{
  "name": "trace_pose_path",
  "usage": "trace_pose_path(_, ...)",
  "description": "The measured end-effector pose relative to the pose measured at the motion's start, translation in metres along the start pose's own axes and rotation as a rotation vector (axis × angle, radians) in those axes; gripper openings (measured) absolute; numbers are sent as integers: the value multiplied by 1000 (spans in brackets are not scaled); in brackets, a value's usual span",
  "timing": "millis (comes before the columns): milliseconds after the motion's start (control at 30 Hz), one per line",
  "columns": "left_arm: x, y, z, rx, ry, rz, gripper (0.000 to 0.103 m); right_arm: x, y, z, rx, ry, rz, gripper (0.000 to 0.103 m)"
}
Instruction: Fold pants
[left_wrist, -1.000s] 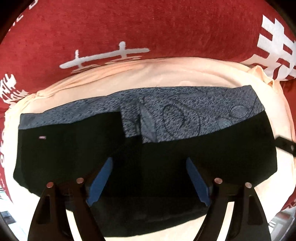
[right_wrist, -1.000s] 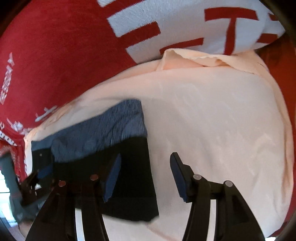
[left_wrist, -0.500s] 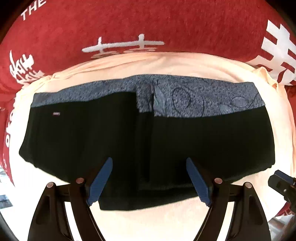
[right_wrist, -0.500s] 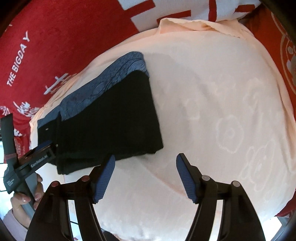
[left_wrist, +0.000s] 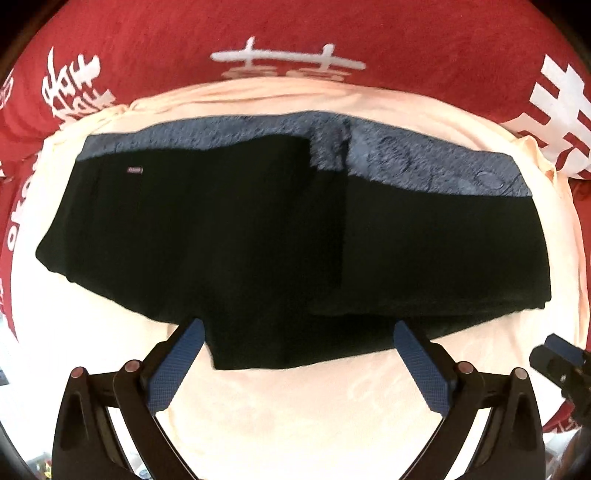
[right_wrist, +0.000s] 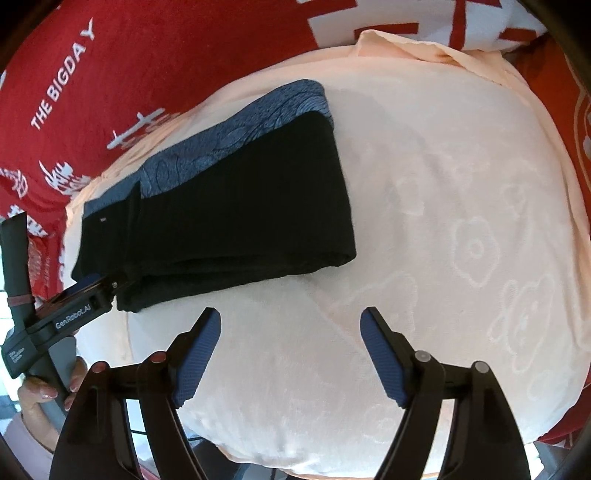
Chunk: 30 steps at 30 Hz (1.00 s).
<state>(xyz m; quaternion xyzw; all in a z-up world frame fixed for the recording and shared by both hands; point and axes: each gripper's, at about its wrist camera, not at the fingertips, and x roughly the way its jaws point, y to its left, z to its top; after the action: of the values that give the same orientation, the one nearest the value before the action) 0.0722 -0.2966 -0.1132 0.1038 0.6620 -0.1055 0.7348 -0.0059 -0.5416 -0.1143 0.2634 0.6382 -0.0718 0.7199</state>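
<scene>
The pants lie folded into a compact black rectangle on the pale peach cloth, toward its left part as the right wrist view shows it. The blue patterned waistband runs along the far edge of the stack, and a small label sits near the far left corner. Folded layers show along the near edge, where the lower layer sticks out past the upper one.

Your left gripper points down over the near edge of the pants. Its jaws stand wide apart and have just been opening; the near edge of the pants shows between the blue pads, but neither pad presses on the fabric.

Your right gripper hangs over bare peach cloth, beside the pants and apart from them. Its jaws are apart and have just been opening; nothing lies between them but the cloth below.

In the right wrist view, the left gripper appears at the left edge with its tip at the near left corner of the pants, and your hand grips its handle.

The peach cloth carries a faint flower pattern and covers a rounded surface. A red blanket with white characters lies beyond and around it.
</scene>
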Motion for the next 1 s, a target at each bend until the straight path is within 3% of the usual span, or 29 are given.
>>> trace_pose_path(167, 8, 38, -5, -14, 24, 19, 103, 5, 20, -3, 7, -11, -34, 81)
trace_pose_path(467, 10, 134, -10, -52, 38, -12, 103, 31, 106, -21, -20, 16, -59, 81)
trace_pose_path(733, 10, 210, -19, -194, 36, -38, 103, 64, 190, -27, -93, 61, -72, 81)
trace_pose_path(1000, 20, 262, -16, -298, 23, -43, 103, 79, 244, -24, -186, 95, -83, 81)
